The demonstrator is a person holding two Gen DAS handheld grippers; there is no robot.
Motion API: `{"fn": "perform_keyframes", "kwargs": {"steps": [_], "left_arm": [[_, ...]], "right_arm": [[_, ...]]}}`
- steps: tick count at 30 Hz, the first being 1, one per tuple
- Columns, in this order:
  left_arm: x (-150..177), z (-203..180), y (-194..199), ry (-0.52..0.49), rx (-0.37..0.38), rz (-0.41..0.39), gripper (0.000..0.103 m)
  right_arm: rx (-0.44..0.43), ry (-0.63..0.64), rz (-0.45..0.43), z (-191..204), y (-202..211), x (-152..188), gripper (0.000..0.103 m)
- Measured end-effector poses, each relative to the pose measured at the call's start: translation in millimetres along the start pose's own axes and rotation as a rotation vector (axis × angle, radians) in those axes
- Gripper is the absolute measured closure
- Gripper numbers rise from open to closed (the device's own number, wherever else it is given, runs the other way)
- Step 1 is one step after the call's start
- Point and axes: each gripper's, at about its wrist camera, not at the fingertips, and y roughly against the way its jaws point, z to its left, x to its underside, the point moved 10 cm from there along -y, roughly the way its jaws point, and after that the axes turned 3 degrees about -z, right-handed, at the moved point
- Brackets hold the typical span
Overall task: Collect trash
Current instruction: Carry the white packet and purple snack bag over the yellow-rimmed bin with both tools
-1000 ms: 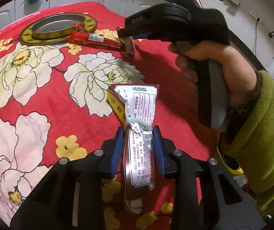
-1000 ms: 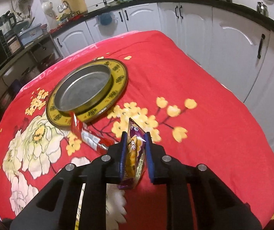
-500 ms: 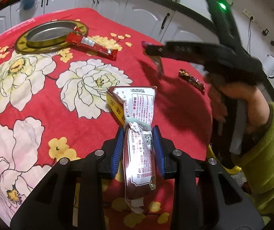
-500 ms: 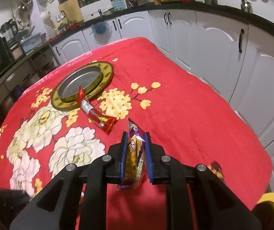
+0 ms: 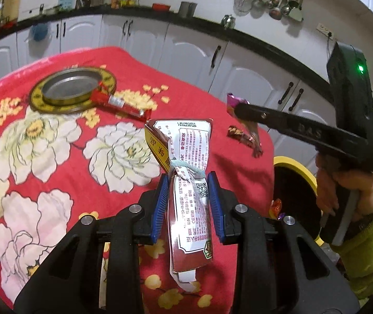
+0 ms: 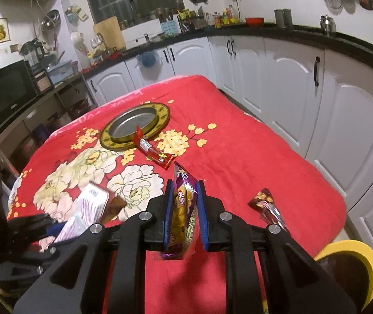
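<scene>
Red floral cloth (image 6: 238,157) is spread over the table, and two pieces of trash are held above it. A white-and-maroon printed packet (image 5: 189,183), tied at its middle with a pale string, is clamped between the blue pads of the left tongs (image 5: 188,201), whose jaws are closed tight on it near the front edge of the table. A purple-and-yellow snack wrapper (image 6: 183,209) is pinched upright in the right tongs (image 6: 185,214), the jaws being drawn in to the wrapper's width; in the left wrist view these tongs (image 5: 241,111) are seen held out over the right edge of the table.

A long red wrapper (image 6: 153,149) is left lying on the cloth, one end propped on the rim of a round metal dish with a gold border (image 6: 160,120) toward the far edge. A small dark brown wrapper (image 6: 267,204) is seen lying near the right edge. A yellow-rimmed bin (image 6: 353,256) is placed below the front right corner of the table; some bright scraps are visible inside it in the left wrist view.
</scene>
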Motion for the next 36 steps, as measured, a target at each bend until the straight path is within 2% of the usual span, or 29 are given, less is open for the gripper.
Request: {"fn": "perform_keyframes", "kwargs": {"steps": [14, 21, 36], "left_arm": [[-10, -58, 4, -0.079, 0.057, -0.050, 0.079], [-5, -86, -6, -0.107, 0.092, -0.034, 0.079], [0, -153, -31, -0.151, 0.192, -0.009, 0.079]], "right_arm": [[0.034, -0.042, -0.086, -28, 71, 11, 0.086], [0.084, -0.087, -0.115, -61, 102, 23, 0.086], [0.184, -0.188, -0.125, -123, 140, 58, 0.086]]}}
